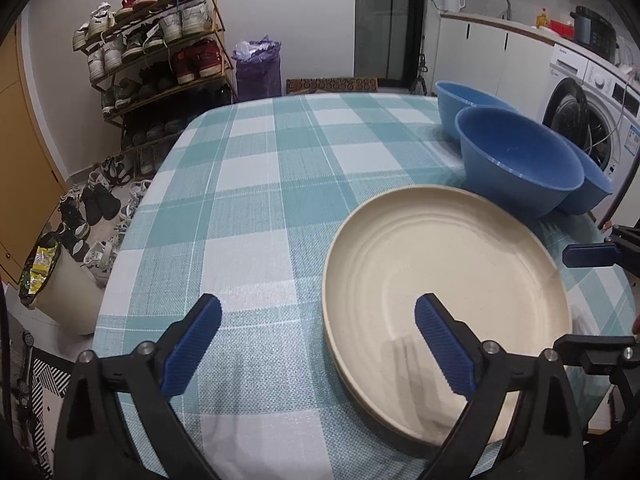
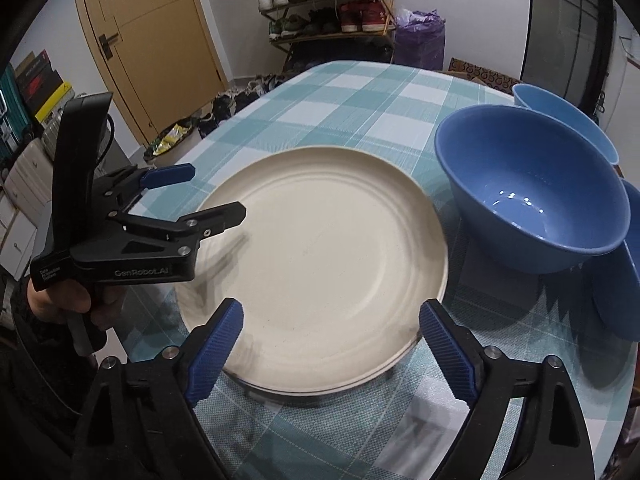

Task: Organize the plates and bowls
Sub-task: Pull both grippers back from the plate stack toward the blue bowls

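Note:
A stack of cream plates (image 1: 444, 280) (image 2: 320, 248) lies on the teal checked tablecloth (image 1: 260, 184) at the table's near right. Beyond it stand three blue bowls: the nearest (image 1: 516, 160) (image 2: 532, 192), one behind it (image 1: 464, 100) (image 2: 560, 108) and one at the right (image 1: 592, 188) (image 2: 624, 280). My left gripper (image 1: 320, 308) (image 2: 218, 192) is open, astride the stack's left rim, one finger over the top plate and one over the cloth. My right gripper (image 2: 331, 312) (image 1: 562, 300) is open above the stack's near rim, holding nothing.
A shoe rack (image 1: 156, 48), a purple bag (image 1: 258, 68) and loose shoes stand beyond the table's far left. A bin (image 1: 52, 280) sits by the left edge. A washing machine (image 1: 592, 120) and counter are at the right. A hand (image 2: 60, 300) holds the left gripper.

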The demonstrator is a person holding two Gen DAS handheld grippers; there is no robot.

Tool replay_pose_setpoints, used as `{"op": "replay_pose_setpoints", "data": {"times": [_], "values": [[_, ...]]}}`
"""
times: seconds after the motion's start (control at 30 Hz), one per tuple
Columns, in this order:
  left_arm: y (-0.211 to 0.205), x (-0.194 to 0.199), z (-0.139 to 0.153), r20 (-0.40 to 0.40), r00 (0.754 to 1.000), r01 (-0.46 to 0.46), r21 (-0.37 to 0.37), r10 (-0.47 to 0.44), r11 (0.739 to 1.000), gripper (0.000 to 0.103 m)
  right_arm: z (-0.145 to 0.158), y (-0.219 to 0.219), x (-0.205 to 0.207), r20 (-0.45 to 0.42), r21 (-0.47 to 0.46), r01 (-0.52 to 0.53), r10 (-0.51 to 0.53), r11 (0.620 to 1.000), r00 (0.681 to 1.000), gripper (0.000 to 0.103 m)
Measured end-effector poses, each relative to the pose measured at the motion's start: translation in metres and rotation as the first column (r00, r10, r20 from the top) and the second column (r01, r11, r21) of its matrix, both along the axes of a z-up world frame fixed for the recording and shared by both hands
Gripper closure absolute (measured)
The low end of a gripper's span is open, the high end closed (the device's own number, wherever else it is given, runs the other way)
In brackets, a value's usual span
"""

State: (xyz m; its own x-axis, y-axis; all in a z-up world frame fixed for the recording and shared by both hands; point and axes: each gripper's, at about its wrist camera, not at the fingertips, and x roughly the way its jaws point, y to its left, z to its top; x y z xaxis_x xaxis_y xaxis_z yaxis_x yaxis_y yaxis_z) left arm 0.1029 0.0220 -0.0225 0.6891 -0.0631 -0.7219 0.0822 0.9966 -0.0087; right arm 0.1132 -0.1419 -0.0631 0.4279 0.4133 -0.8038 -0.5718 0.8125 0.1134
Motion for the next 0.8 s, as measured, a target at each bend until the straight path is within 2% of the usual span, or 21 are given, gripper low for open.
{"op": "replay_pose_setpoints", "data": {"times": [0.17, 0.57, 0.8], "values": [[-0.002, -0.008, 0.014, 0.039, 0.999, 0.007, -0.034, -0.005, 0.999, 0.000, 0.009, -0.011, -0.002, 0.035, 0.037, 0.009, -0.011, 0.999, 0.999, 0.001], [-0.012, -0.014, 0.039, 0.092, 0.995, 0.036, -0.087, -0.028, 0.996, 0.000, 0.030, -0.031, -0.007, 0.106, 0.094, 0.030, -0.040, 0.995, 0.994, 0.001], [-0.022, -0.010, 0.058, 0.127, 0.991, 0.043, -0.073, -0.034, 0.996, 0.000, 0.053, -0.050, -0.008, 0.154, 0.131, 0.062, -0.082, 0.989, 0.985, 0.001]]}}
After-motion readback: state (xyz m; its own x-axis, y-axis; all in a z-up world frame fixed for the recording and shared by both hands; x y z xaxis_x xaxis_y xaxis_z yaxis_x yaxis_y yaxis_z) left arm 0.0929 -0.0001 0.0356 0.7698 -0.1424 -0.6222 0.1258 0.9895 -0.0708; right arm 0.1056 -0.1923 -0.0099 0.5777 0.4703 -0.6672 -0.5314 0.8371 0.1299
